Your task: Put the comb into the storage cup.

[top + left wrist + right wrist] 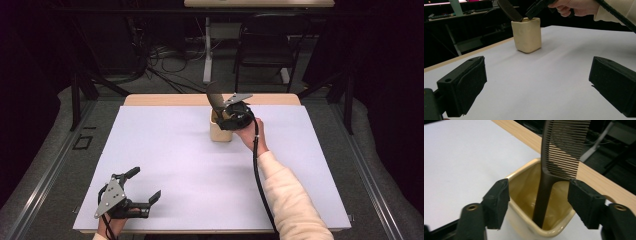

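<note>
Left gripper (145,189) and right gripper (537,203) gape wide.

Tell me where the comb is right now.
The dark comb stands handle-down in the cream cup near the table's far edge in the high view, leaning on its rim, between the open jaws of the right gripper.

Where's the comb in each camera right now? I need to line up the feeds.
High view: comb upper centre, sticking up out of the cream cup.
Left gripper view: comb top centre, leaning left from the cup.
Right gripper view: comb centre, handle down inside the cup.
Shared landmark: the cup.
</note>
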{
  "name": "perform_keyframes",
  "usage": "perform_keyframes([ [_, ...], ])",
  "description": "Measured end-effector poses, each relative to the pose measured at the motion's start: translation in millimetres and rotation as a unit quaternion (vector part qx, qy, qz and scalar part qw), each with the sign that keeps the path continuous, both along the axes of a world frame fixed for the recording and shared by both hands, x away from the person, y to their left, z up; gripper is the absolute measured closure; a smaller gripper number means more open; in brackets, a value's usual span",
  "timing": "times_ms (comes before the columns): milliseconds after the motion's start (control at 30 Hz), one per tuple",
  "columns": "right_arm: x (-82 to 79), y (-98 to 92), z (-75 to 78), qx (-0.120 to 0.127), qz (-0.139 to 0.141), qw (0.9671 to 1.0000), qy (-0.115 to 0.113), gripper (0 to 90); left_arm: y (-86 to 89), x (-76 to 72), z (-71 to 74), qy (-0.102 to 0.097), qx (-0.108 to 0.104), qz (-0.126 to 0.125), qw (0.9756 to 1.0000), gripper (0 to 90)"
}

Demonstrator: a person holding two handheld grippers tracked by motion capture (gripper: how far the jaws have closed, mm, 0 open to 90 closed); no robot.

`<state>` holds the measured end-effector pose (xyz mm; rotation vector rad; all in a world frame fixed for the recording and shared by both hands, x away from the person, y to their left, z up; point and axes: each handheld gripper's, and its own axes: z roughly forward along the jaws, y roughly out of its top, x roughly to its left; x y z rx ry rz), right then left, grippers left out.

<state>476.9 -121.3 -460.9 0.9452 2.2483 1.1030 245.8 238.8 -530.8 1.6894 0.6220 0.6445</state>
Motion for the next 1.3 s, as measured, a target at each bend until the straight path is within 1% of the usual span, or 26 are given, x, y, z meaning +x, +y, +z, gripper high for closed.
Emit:
perform_keyframes([
  [133, -5.4, -5.9, 4.8, 0.013, 0.01, 0.9998, 0.011, 27.3, -0.3, 0.0, 0.0, 0.0, 0.003, -0.001, 1.0, 1.4],
  [200, -8.6, -8.5, 6.9, 0.014, 0.014, 0.9997, 0.012, 24.0, -0.4, -0.2, 0.1, -0.001, 0.002, -0.001, 1.0, 1.4],
  [267, -12.2, -11.3, 8.5, 0.017, 0.018, 0.9996, 0.016, 22.7, -0.5, 0.2, -0.2, 0.0, 0.002, -0.001, 1.0, 1.4],
  [367, -17.5, -15.6, 9.9, 0.022, 0.026, 0.9991, 0.024, 19.5, -0.4, 0.2, -0.2, 0.001, 0.003, -0.001, 1.0, 1.4],
  [400, -19.3, -16.9, 9.9, 0.022, 0.028, 0.999, 0.028, 17.7, -0.2, 0.1, -0.2, 0.001, 0.002, -0.003, 1.0, 1.4],
  [467, -22.6, -19.9, 9.8, 0.019, 0.032, 0.9989, 0.03, 16.9, 0.0, -0.2, -0.1, 0.0, 0.002, -0.002, 1.0, 1.4],
  [600, -28.4, -26.8, 8.9, 0.018, 0.037, 0.9984, 0.039, 14.6, -0.6, 0.0, -0.2, 0.001, 0.003, -0.001, 1.0, 1.4],
  [767, -36.2, -35.5, 6.8, 0.023, 0.048, 0.9975, 0.047, 11.8, -1.2, -0.1, -0.4, 0.001, 0.004, -0.001, 1.0, 1.3],
  [833, -39.5, -38.9, 5.4, 0.029, 0.049, 0.9971, 0.051, 10.7, -0.8, 0.0, -0.4, 0.001, 0.006, 0.001, 1.0, 1.4],
  [1000, -47.8, -46.2, 2.3, 0.036, 0.053, 0.9965, 0.054, 3.8, -1.6, 0.3, -0.6, 0.001, 0.005, -0.001, 1.0, 1.4],
  [1033, -49.7, -47.4, 1.6, 0.036, 0.053, 0.9962, 0.059, 2.6, -1.5, 0.2, -0.7, 0.002, 0.005, -0.001, 1.0, 1.4],
  [1133, -55.1, -50.7, -0.6, 0.034, 0.058, 0.9959, 0.061, 0.0, -0.6, 0.3, -0.7, 0.001, 0.006, 0.001, 1.0, 1.4],
  [1233, -59.8, -53.9, -2.1, 0.038, 0.062, 0.9955, 0.061, 0.0, -1.6, 0.6, -0.7, 0.001, 0.006, -0.001, 1.0, 1.4],
  [1300, -62.3, -55.0, -3.4, 0.035, 0.065, 0.9952, 0.065, 0.0, -1.8, 0.2, -0.5, 0.0, 0.008, -0.002, 1.0, 1.4],
])
